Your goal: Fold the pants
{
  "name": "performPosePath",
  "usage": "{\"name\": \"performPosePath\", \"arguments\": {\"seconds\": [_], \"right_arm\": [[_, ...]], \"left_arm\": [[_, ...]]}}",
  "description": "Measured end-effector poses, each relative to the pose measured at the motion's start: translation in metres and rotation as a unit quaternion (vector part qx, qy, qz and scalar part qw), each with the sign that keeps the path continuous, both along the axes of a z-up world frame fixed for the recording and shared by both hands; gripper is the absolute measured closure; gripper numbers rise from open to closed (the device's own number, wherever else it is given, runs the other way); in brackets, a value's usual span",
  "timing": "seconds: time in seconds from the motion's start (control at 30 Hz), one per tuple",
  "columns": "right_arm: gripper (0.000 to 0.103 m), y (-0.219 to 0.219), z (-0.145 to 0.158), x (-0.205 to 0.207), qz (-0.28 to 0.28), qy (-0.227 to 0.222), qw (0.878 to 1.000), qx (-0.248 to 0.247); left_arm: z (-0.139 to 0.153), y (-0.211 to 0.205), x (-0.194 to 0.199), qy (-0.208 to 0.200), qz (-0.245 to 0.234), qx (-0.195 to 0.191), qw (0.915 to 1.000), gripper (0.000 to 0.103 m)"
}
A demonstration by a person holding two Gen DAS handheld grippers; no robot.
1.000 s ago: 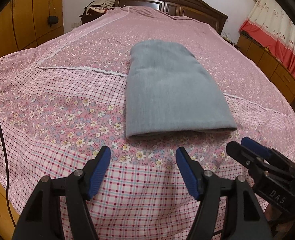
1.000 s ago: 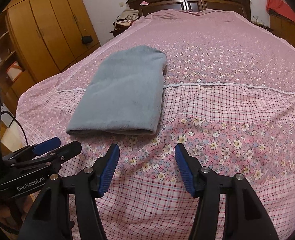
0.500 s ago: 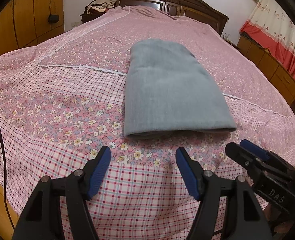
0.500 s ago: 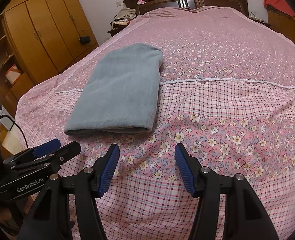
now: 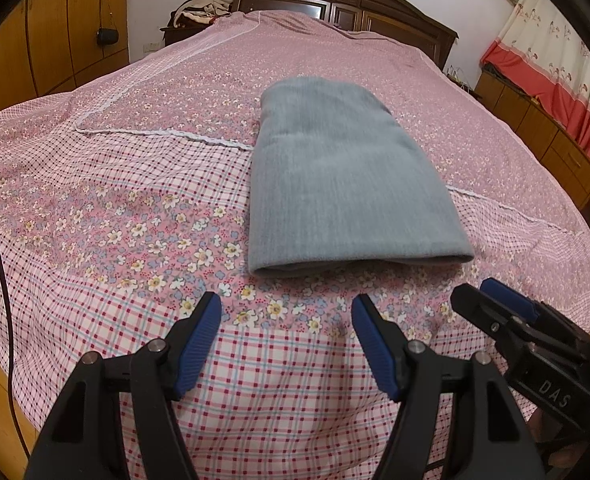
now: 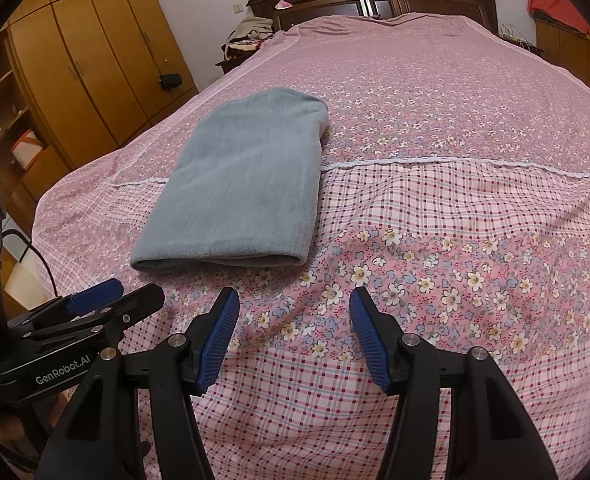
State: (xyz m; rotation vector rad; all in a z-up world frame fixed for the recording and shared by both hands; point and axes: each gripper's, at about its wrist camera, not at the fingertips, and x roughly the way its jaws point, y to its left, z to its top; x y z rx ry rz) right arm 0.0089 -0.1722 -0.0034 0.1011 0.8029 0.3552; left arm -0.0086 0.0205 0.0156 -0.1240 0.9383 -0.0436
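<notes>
matt grey cloth pants (image 5: 347,184), printed cotton bedspread (image 5: 135,216), glossy wooden headboard (image 5: 335,0)

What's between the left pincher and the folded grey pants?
Only bare flowered bedspread lies between the left gripper and the folded pants. The left wrist view shows it.

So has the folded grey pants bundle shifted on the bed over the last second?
No. The pants lie in the same spot, with the bedspread's white lace seam meeting their left edge at the same point as before.
</notes>
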Motion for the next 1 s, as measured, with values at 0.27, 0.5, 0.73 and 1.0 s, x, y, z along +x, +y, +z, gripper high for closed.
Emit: {"name": "performPosePath", "arguments": {"seconds": [0.27, 0.5, 0.73, 1.0], "right_arm": [[0.044, 0.0022, 0.0000, -0.0001, -0.001, 0.001, 1.000, 0.001], [0.044, 0.0047, -0.0013, -0.0002, -0.002, 0.003, 1.000, 0.002], [0.044, 0.0041, -0.0014, -0.0001, -0.002, 0.003, 1.000, 0.002], [0.044, 0.0039, -0.0019, 0.0003, -0.002, 0.003, 1.000, 0.003]], "left_arm": [[-0.0010, -0.0002, -0.0001, 0.001, 0.002, 0.001, 1.0000, 0.032], [-0.0014, -0.0002, -0.0002, 0.001, 0.003, 0.001, 1.0000, 0.032], [-0.0011, -0.0001, 0.0010, 0.003, 0.002, 0.001, 1.0000, 0.032], [-0.0005, 0.0001, 0.0025, 0.004, 0.002, 0.001, 1.0000, 0.032]]}}
